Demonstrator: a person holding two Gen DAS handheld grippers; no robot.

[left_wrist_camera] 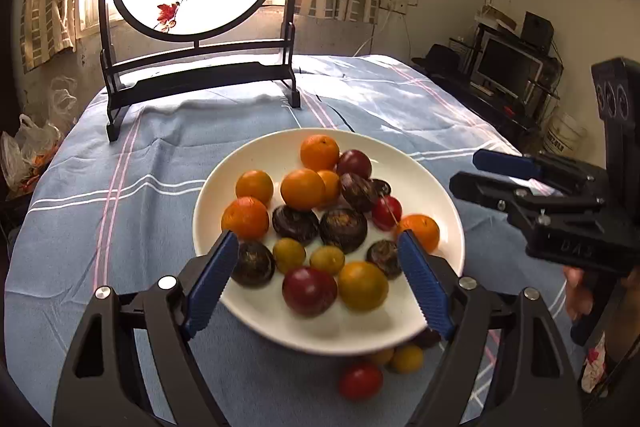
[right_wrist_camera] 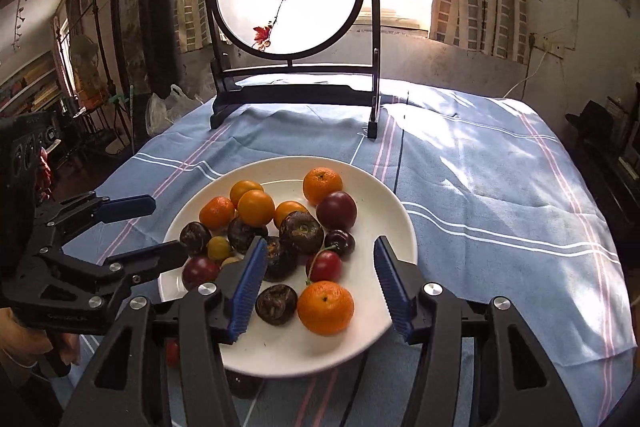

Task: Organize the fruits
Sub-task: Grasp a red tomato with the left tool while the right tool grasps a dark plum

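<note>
While both my left gripper and right gripper hang with jaws apart, holding nothing, the fruits lie heaped on the white plate, few beside it.

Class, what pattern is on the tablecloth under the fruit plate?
Blue tablecloth with white and pink stripes, clearest in the right wrist view.

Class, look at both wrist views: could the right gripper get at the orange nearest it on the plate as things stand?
Probably yes. The right gripper is open and holds nothing, and the orange lies on the near side of the plate, with nothing on top of it. A dark fruit sits close beside it.
</note>
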